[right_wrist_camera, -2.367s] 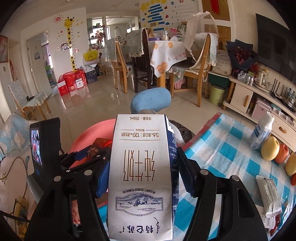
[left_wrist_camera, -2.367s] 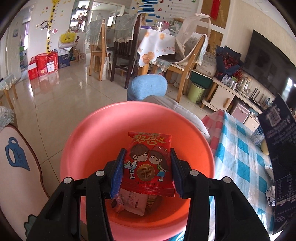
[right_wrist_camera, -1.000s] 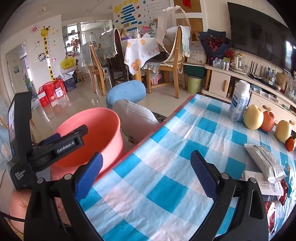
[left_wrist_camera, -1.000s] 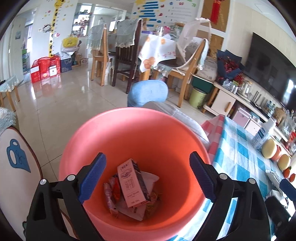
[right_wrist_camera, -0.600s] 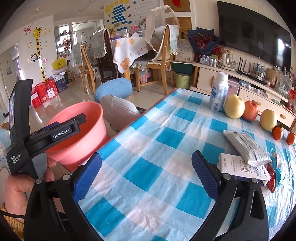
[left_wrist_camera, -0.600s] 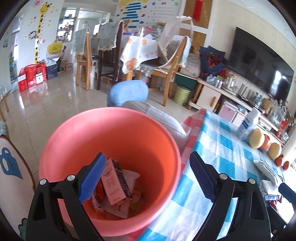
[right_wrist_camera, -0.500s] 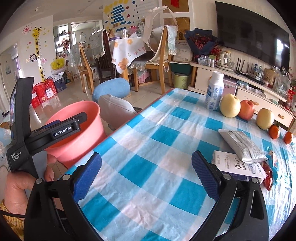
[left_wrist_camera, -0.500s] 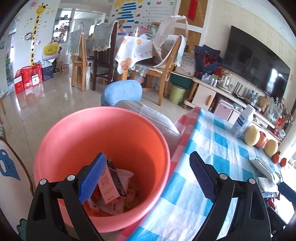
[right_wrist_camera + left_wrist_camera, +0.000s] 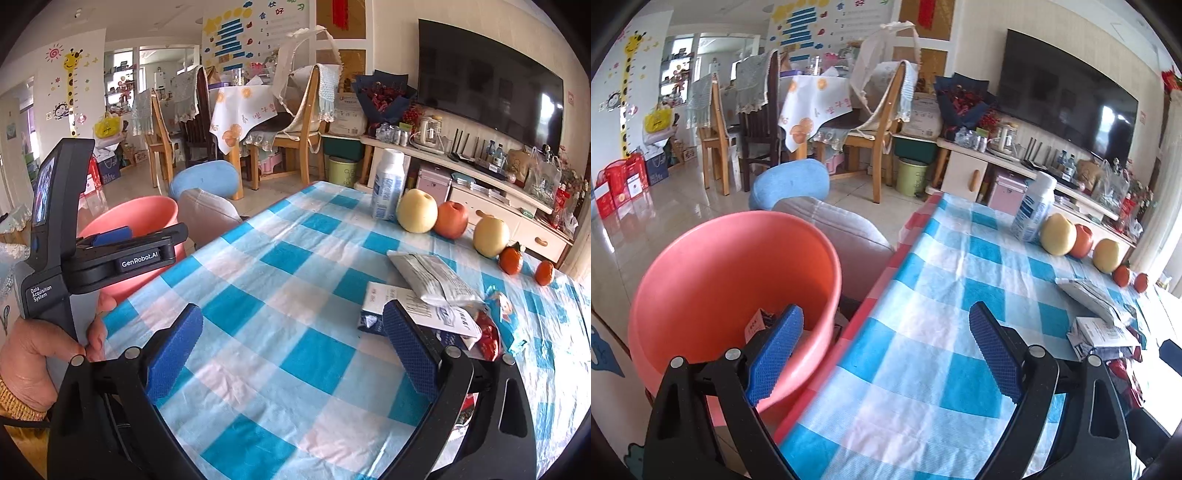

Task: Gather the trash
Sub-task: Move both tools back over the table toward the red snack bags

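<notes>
A pink bin (image 9: 713,280) stands beside the left edge of the table with the blue checked cloth (image 9: 923,314); a carton corner (image 9: 759,321) peeks out inside it. My left gripper (image 9: 886,343) is open and empty, straddling the bin's rim and the table edge. My right gripper (image 9: 291,347) hangs open and empty over the cloth (image 9: 258,295). A heap of wrappers lies ahead on the right: a white pouch (image 9: 432,277), a flattened white and blue carton (image 9: 406,306), red and blue packets (image 9: 495,328). The same heap (image 9: 1097,314) shows in the left wrist view. A hand holds the left gripper (image 9: 110,254).
A white bottle (image 9: 388,184), apples and pears (image 9: 450,219) and small oranges (image 9: 511,260) line the table's far side. A grey cushioned seat (image 9: 842,236) and a blue stool (image 9: 790,181) stand behind the bin. Chairs and a TV cabinet lie beyond.
Both grippers swung right, away from the bin and over the table. The bin slid to the left of both views, and the wrapper heap came closer in the right wrist view.
</notes>
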`<state>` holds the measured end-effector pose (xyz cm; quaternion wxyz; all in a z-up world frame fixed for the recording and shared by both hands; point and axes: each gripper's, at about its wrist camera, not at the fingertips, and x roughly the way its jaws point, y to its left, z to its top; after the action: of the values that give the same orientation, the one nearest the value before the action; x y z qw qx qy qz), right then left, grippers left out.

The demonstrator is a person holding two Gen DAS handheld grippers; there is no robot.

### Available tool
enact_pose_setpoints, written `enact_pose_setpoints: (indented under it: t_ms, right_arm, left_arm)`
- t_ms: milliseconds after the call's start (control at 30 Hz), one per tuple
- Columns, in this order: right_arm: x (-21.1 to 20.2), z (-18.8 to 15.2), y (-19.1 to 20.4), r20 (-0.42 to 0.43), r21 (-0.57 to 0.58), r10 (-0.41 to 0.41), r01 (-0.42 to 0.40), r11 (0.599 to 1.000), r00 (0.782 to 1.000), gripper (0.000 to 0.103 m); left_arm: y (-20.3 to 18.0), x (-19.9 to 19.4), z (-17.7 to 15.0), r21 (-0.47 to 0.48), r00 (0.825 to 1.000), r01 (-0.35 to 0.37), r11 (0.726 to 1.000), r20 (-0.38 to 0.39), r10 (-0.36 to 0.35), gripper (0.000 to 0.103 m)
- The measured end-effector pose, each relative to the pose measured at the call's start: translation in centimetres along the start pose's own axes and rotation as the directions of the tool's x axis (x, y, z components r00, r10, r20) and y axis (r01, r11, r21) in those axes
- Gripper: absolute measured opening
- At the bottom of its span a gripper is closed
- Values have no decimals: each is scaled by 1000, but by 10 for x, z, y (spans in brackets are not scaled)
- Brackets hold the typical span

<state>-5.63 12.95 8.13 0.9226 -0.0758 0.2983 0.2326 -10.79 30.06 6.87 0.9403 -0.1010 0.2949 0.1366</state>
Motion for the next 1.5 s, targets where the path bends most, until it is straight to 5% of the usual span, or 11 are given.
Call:
enact_pose_setpoints:
  t_ms: [967,1500]
  right_arm:
    - [-50,-40,-85,59,71,-67,62,996,996,98]
    - [-82,-51,-164,76,185,-172,156,970,982,98]
  left_arm:
    - [-117,-30,-42,217,987,161,963,-63,-150,91]
    - [-195,-39,-69,352,961,267,897,-166,-221,91]
